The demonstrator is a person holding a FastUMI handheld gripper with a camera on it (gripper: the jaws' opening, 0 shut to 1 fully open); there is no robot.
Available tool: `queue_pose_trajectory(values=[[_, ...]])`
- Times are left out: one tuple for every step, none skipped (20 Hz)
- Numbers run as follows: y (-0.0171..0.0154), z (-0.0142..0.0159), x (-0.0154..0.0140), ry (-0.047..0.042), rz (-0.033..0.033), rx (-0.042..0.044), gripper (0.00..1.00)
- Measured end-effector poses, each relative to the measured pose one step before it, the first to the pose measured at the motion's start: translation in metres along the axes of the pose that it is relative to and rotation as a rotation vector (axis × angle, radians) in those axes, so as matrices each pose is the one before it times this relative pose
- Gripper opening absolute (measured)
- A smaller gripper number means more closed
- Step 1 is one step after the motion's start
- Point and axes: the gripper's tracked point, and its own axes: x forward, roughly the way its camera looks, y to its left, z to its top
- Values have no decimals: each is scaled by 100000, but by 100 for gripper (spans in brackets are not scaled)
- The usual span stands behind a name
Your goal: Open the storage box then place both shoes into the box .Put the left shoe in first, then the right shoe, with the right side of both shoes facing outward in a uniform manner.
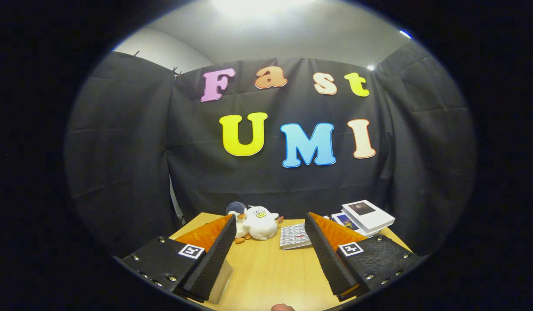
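Black cloth wall [266, 181] behind a wooden table [270, 276]; bright ceiling light [253, 5] overhead.

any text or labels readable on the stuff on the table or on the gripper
None can be read.
Booklet cover: print too small and blurred.
Stacked white books: cover pictures, no legible words.
Gripper, fingers open with nothing between them: square black-and-white marker tags, patterns and not text.

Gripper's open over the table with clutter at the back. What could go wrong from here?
1. The gripper is open with nothing between its fingers; a plush toy sits just beyond the tips, so a forward sweep could knock it.
2. A patterned booklet and a stack of books lie ahead on the table; a low pass might push them.
3. The view points high at the booth wall, so aiming at low things may be imprecise.
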Motion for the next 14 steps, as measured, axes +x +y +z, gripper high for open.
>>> queue_pose_trajectory(values=[[-599,107,-153,-974,-1053,-722,98],[-592,220,-98,-864,-1140,-571,98],[-492,294,-111,-1157,-907,-212,97],[-452,274,-126,-824,-743,-44,98],[-437,79,46,-839,-785,253,98],[-459,195,-119,-879,-798,324,98],[-412,140,60,-945,-354,326,98],[-334,144,8,-697,-290,-218,98],[-530,-42,-34,15,-929,-539,98],[-582,-241,50,346,-898,-206,98],[-269,-96,123,236,-384,230,98],[-357,-58,1,-38,-544,427,98],[-340,110,78,-198,-311,185,98],[-789,298,559,-157,-315,-43,98]])
